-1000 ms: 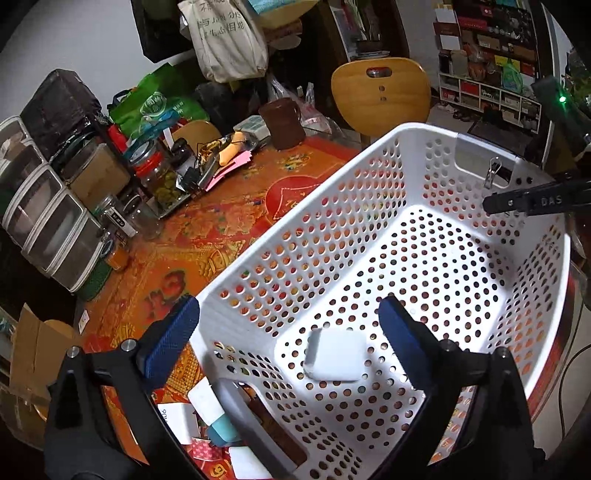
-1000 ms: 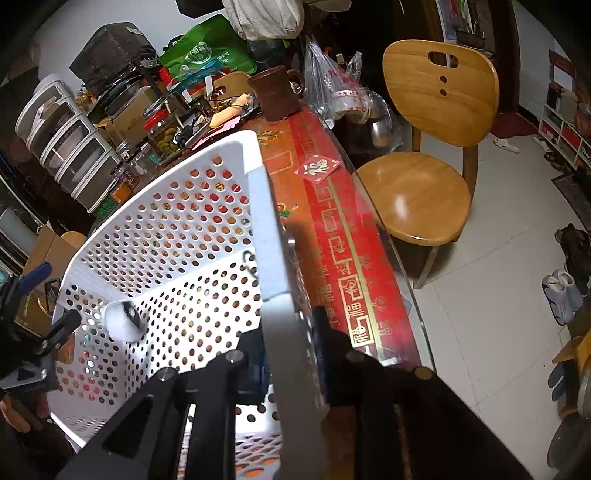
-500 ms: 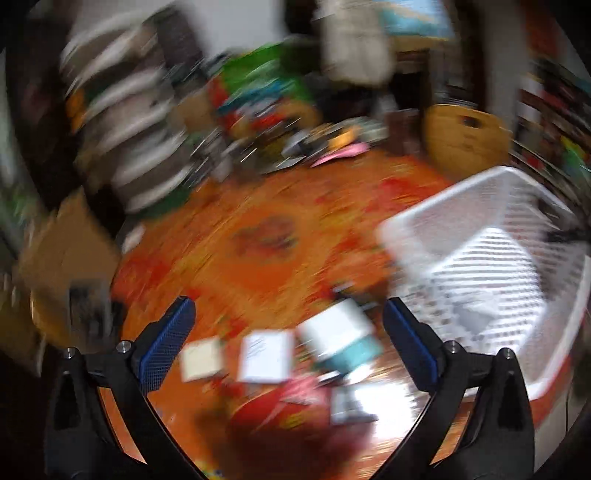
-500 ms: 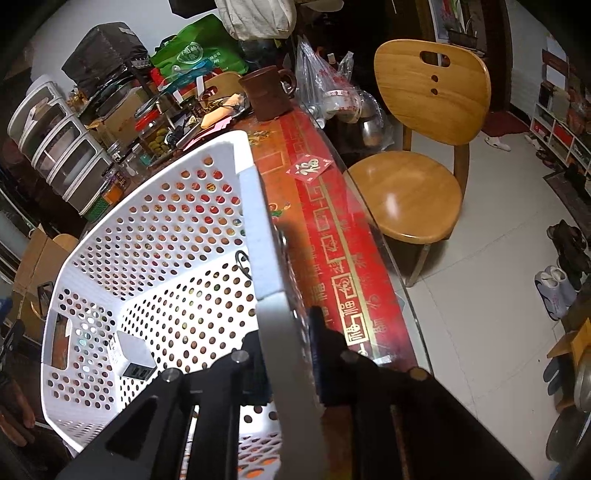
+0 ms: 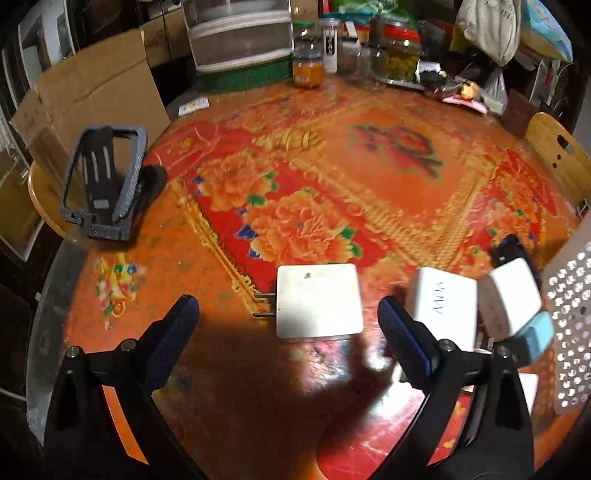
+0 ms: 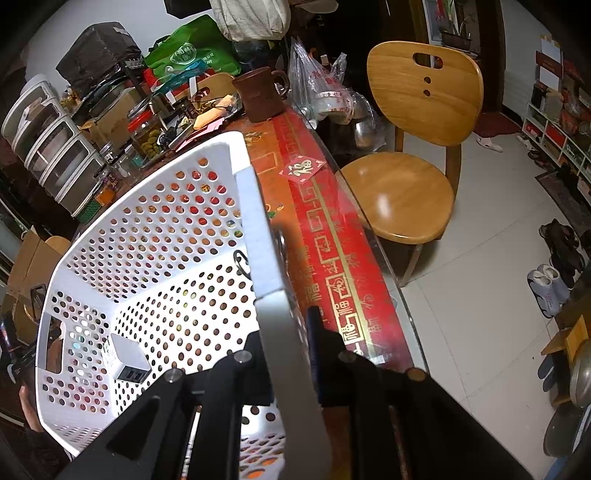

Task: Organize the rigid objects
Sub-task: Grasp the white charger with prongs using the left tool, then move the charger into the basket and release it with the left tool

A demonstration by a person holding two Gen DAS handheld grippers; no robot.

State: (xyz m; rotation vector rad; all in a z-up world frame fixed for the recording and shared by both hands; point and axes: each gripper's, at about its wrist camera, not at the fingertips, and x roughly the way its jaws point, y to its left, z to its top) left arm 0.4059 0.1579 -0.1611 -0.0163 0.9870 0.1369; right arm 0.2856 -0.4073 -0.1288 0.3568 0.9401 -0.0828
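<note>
My left gripper [image 5: 288,314] is open above the orange patterned table [image 5: 332,177], with a flat white charger [image 5: 318,301] lying between its fingers, prongs to the left. Right of it sit another white adapter [image 5: 443,306], a white block [image 5: 511,293] and a pale blue piece [image 5: 537,336]. My right gripper [image 6: 286,332] is shut on the near rim of the white perforated basket [image 6: 255,229]. One white charger [image 6: 127,360] lies on the basket floor. The basket's corner [image 5: 570,314] shows at the right edge of the left wrist view.
A black phone stand [image 5: 105,182] stands at the table's left edge beside a cardboard box [image 5: 88,96]. Jars [image 5: 400,55] and drawer units [image 5: 240,33] crowd the far side. A wooden chair [image 6: 410,162] stands right of the table. A brown mug [image 6: 260,92] sits beyond the basket.
My left gripper swung out of the basket, leftward and down, to the chargers on the table. The white charger stays in the basket. The right gripper kept its hold on the rim.
</note>
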